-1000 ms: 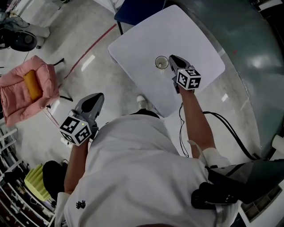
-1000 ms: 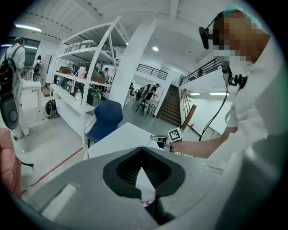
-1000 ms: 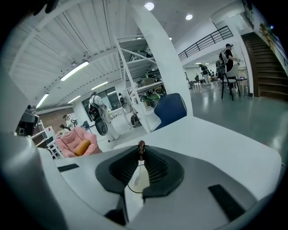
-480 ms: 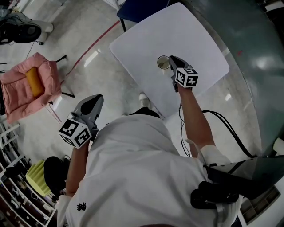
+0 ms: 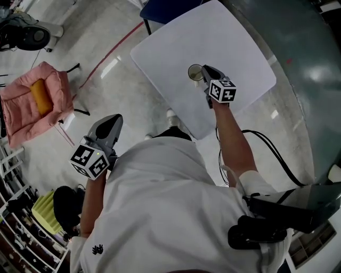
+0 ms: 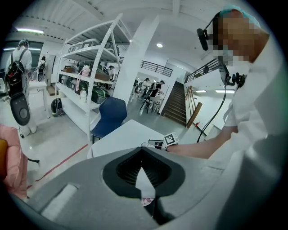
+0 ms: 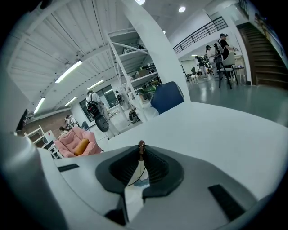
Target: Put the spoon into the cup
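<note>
A small clear cup (image 5: 195, 71) stands on the white table (image 5: 234, 48), near its left edge. My right gripper (image 5: 205, 69) reaches over the table with its tips right beside the cup's rim. In the right gripper view its jaws (image 7: 141, 150) are pinched on the brown end of the spoon (image 7: 141, 144), and a thin curved rim shows below in the jaw gap. The rest of the spoon is hidden. My left gripper (image 5: 113, 120) hangs off the table beside my body, over the floor. Its jaws meet at the tips (image 6: 143, 151) with nothing between them.
A pink padded chair (image 5: 32, 101) with an orange cushion stands on the floor to the left. A blue chair (image 5: 165, 8) sits at the table's far corner. Black cables (image 5: 272, 149) run across the floor on the right, and shelving (image 5: 21, 224) fills the lower left.
My right gripper has sunk lower beside the cup, still pinching the spoon. The left gripper has stayed where it was.
</note>
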A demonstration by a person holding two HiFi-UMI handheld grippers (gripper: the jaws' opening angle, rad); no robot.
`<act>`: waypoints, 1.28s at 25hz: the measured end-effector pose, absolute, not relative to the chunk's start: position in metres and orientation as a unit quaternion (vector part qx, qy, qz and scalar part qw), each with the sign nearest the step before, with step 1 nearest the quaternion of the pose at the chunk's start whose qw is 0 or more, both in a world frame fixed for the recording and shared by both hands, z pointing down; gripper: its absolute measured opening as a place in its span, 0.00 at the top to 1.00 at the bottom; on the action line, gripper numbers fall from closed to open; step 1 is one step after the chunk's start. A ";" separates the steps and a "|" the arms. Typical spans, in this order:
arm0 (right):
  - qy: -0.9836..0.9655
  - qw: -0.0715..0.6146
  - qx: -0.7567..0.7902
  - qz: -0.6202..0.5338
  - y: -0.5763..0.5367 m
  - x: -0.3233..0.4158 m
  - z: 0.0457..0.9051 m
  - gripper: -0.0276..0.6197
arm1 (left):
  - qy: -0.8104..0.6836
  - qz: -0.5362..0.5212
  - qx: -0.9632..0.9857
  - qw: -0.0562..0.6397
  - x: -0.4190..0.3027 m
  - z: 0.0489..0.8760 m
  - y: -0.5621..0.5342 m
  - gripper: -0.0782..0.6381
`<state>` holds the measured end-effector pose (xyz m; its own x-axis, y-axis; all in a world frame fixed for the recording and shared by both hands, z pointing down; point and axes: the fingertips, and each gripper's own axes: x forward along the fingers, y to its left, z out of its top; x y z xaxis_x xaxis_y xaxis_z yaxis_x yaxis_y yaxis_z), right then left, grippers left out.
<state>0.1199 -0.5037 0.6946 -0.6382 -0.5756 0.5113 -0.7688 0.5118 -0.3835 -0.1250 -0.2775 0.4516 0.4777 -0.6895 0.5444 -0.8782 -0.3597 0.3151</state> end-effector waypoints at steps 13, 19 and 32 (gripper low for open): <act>-0.859 0.162 0.392 0.288 -0.504 0.123 0.699 0.88 | -0.490 0.158 0.807 0.288 -0.125 0.448 -0.271 0.88; -0.855 0.176 0.387 0.296 -0.495 0.124 0.710 0.78 | -0.491 0.155 0.808 0.287 -0.127 0.447 -0.264 0.88; -0.845 0.177 0.399 0.309 -0.475 0.132 0.704 0.58 | -0.474 0.147 0.820 0.284 -0.131 0.445 -0.254 0.88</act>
